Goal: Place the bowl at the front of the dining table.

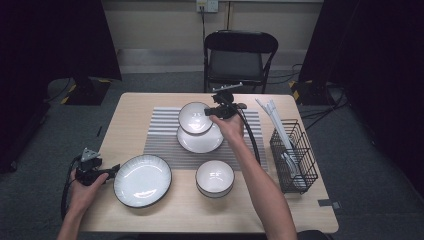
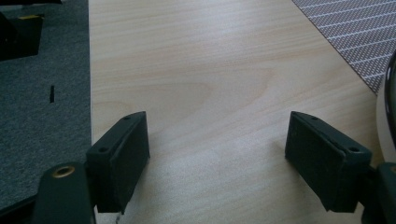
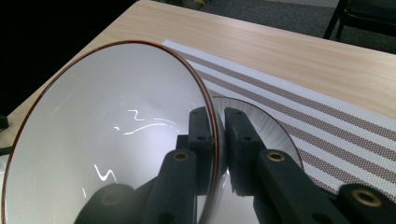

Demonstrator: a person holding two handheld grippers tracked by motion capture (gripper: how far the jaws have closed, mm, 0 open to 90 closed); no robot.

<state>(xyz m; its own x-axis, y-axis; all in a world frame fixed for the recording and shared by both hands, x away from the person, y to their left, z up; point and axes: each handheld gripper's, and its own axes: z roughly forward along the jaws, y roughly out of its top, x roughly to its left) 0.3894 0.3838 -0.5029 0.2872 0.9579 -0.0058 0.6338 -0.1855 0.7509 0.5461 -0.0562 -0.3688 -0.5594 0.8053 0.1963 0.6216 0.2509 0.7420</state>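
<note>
While clamped in right tongs (image 3: 219, 140), bowl (image 3: 107, 140) hangs above plate (image 1: 200, 141).

White dark-rimmed bowl (image 1: 195, 118) tilted, lifted above plate (image 1: 200, 139) on striped mat.

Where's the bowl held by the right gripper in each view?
High view: upper centre, the held bowl is tilted above a plate on the striped mat, pinched at its rim by the right gripper.
Left gripper view: not in it; open jaws over bare table.
Right gripper view: left and centre, rim between the jaws.
Shared landmark: the striped mat.
</note>
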